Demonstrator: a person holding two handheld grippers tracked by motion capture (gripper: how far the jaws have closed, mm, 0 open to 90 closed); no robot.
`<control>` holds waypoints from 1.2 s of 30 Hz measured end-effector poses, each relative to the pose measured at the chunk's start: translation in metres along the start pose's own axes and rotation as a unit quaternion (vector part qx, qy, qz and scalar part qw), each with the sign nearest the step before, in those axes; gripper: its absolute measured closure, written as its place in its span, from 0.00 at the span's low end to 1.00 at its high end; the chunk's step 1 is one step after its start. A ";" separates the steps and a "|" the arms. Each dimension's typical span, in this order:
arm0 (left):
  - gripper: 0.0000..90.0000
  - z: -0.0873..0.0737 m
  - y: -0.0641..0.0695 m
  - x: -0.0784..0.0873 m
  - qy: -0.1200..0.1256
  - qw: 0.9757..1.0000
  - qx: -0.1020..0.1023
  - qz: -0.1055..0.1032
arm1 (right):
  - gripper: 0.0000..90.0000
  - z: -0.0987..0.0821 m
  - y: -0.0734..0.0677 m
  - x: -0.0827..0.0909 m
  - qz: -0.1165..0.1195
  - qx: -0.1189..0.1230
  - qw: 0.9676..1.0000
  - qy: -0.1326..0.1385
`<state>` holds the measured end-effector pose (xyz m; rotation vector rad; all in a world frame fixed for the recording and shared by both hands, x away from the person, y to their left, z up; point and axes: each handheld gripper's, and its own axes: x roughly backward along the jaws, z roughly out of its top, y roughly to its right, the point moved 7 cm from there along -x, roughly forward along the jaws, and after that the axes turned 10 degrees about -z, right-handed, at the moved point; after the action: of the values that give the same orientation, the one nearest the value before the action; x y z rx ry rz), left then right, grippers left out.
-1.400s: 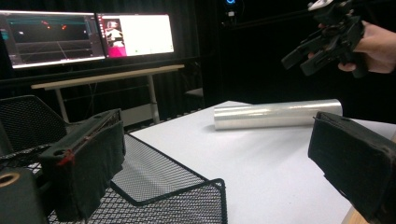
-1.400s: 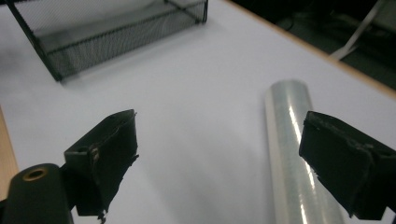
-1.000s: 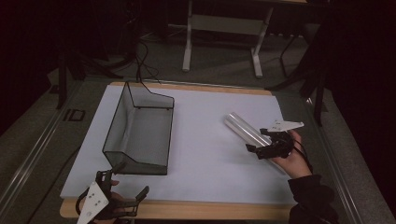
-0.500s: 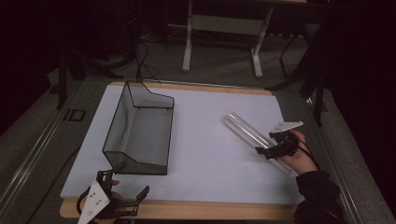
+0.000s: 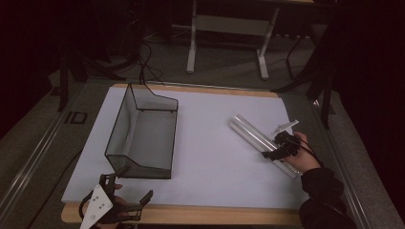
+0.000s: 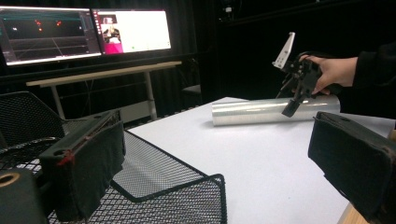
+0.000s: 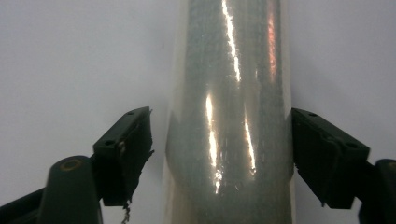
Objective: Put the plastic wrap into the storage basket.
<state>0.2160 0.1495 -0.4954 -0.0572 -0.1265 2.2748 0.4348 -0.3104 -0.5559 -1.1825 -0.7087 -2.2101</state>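
Clear, glossy film made up the roll (image 5: 261,144), which lay diagonally on the white sheet (image 5: 210,157) at the bench's right side, well apart from the wire-mesh basket (image 5: 143,138) on the left. Over its near end stood the right gripper (image 5: 281,149), jaws spread to either side of the roll (a gap showed on the left side in the right gripper view, while the right jaw sat at the roll's edge, contact uncertain), so nothing was pinched yet.

Against the frame a second before, that gripper had slid along the roll toward the person and turned to straddle it; the roll itself had not shifted. I judged this as lining up for a grasp, with closing the jaws as the step to come, probably ahead of carrying the roll to the basket.

At the bench's near left edge, the left gripper (image 5: 125,206) sat where it had been, jaws wide apart and holding nothing, just short of the basket's near corner.
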 end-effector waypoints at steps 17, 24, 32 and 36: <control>0.05 -0.002 0.001 -0.002 -0.005 1.000 -0.001 -0.003 | 0.24 0.001 -0.001 -0.024 0.031 0.012 0.995 -0.091; 0.05 -0.002 0.003 -0.003 -0.007 1.000 -0.005 -0.005 | 0.35 0.006 -0.004 -0.025 0.017 0.007 0.991 -0.129; 0.05 -0.002 0.001 -0.003 -0.008 1.000 -0.004 -0.001 | 0.36 0.009 -0.007 -0.021 0.017 -0.046 0.990 -0.133; 0.05 -0.002 0.001 -0.004 -0.008 1.000 -0.006 -0.001 | 0.36 0.015 -0.009 -0.015 0.009 -0.067 0.989 -0.129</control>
<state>0.2175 0.1458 -0.4976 -0.0454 -0.1477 2.2725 0.4447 -0.2910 -0.5632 -1.5565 -0.6553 -2.1384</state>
